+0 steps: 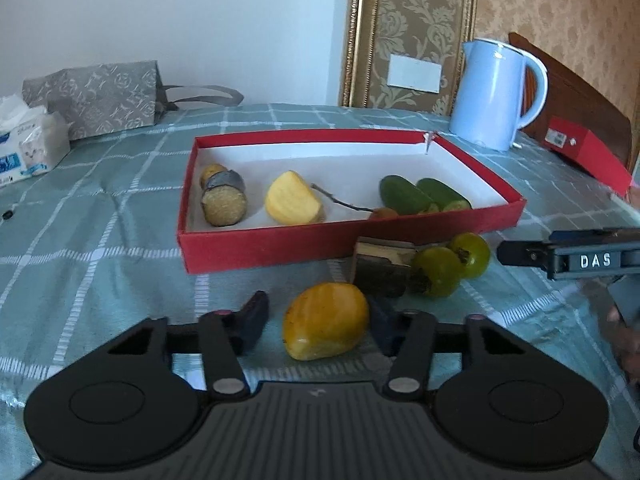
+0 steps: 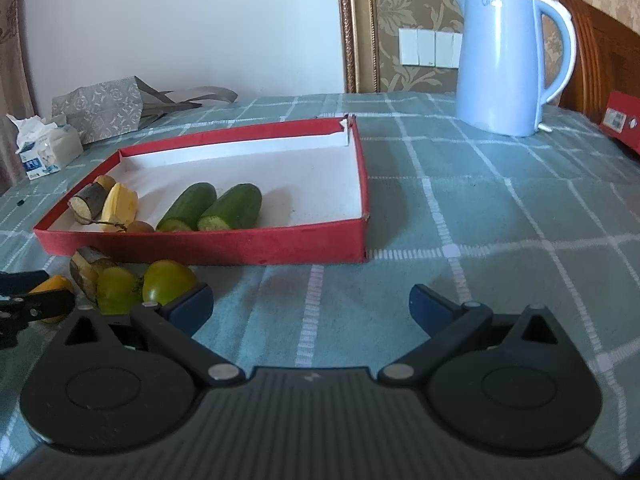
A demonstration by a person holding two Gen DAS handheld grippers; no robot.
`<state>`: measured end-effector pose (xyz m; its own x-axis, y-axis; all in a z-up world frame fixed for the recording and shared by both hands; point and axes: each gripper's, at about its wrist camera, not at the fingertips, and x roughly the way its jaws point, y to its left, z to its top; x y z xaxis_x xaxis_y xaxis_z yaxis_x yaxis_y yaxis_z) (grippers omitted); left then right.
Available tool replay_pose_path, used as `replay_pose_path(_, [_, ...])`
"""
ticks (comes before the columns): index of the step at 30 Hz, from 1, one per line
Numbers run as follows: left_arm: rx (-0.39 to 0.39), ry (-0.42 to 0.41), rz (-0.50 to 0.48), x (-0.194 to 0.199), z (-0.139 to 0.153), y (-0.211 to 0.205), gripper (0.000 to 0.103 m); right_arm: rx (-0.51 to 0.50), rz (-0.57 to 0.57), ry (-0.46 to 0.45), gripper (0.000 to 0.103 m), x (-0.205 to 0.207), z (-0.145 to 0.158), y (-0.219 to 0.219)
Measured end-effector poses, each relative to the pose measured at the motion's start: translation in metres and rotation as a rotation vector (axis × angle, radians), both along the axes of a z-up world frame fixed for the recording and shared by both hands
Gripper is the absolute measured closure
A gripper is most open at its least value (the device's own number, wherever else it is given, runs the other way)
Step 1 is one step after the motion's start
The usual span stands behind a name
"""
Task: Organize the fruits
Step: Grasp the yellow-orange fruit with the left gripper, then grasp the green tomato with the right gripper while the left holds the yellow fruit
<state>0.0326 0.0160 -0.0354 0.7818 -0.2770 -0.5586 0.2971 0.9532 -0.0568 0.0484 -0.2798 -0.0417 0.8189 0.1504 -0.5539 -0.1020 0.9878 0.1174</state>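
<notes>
A yellow-orange fruit (image 1: 325,321) lies on the checked cloth between the pads of my left gripper (image 1: 318,308). The right pad is at its side and a thin gap shows at the left pad, so the gripper is open around it. Just beyond lie a cut cane piece (image 1: 380,270) and two green tomatoes (image 1: 436,272). The red box (image 1: 352,242) holds a cane piece (image 1: 224,200), a yellow wedge (image 1: 292,200) and two cucumber halves (image 1: 420,196). My right gripper (image 2: 310,300) is open over bare cloth, with the tomatoes (image 2: 168,282) at its left finger.
A blue kettle (image 2: 504,60) stands at the back right beside a red box lid (image 2: 620,120) and a wooden chair. A grey patterned bag (image 1: 96,96) and a tissue pack (image 1: 28,140) sit at the back left. Bare cloth lies right of the red box.
</notes>
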Motion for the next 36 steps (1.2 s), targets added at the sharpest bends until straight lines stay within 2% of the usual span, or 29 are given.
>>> replay_pose_path(4, [0.019, -0.010, 0.022, -0.003, 0.000, -0.006, 0.062, 0.033, 0.009, 0.016, 0.000, 0.002, -0.002, -0.003])
replay_pose_path(11, [-0.052, 0.004, 0.091, 0.002, 0.000, 0.010, 0.062, 0.081, 0.042, -0.002, 0.000, -0.001, -0.001, -0.005])
replay_pose_path(13, [-0.046, 0.004, 0.091, 0.002, 0.000, 0.009, 0.062, 0.070, 0.059, -0.002, 0.000, -0.001, -0.001, -0.001])
replay_pose_path(16, [-0.046, 0.004, 0.091, 0.003, 0.000, 0.009, 0.062, 0.072, 0.114, -0.050, 0.000, -0.009, 0.004, 0.005])
replay_pose_path(18, [-0.054, 0.006, 0.090, 0.003, 0.000, 0.010, 0.061, 0.036, 0.153, -0.097, 0.000, -0.016, 0.008, 0.014])
replay_pose_path(19, [-0.055, 0.006, 0.090, 0.003, 0.000, 0.010, 0.061, -0.008, 0.165, -0.113, 0.002, -0.019, 0.008, 0.020])
replay_pose_path(22, [-0.052, 0.006, 0.088, 0.003, 0.000, 0.009, 0.061, -0.112, 0.208, -0.104, 0.018, -0.018, 0.007, 0.038])
replay_pose_path(23, [-0.054, 0.007, 0.088, 0.003, 0.000, 0.010, 0.061, -0.124, 0.225, -0.096, 0.025, -0.017, 0.006, 0.040])
replay_pose_path(28, [-0.061, 0.007, 0.088, 0.003, 0.000, 0.009, 0.061, -0.168, 0.266, -0.066, 0.041, -0.011, 0.005, 0.053])
replay_pose_path(31, [-0.063, 0.008, 0.086, 0.003, 0.000, 0.009, 0.061, -0.187, 0.288, -0.061, 0.045, -0.006, 0.004, 0.058])
replay_pose_path(36, [-0.064, 0.008, 0.086, 0.003, 0.000, 0.009, 0.061, -0.221, 0.322, -0.079, 0.045, 0.003, 0.004, 0.067])
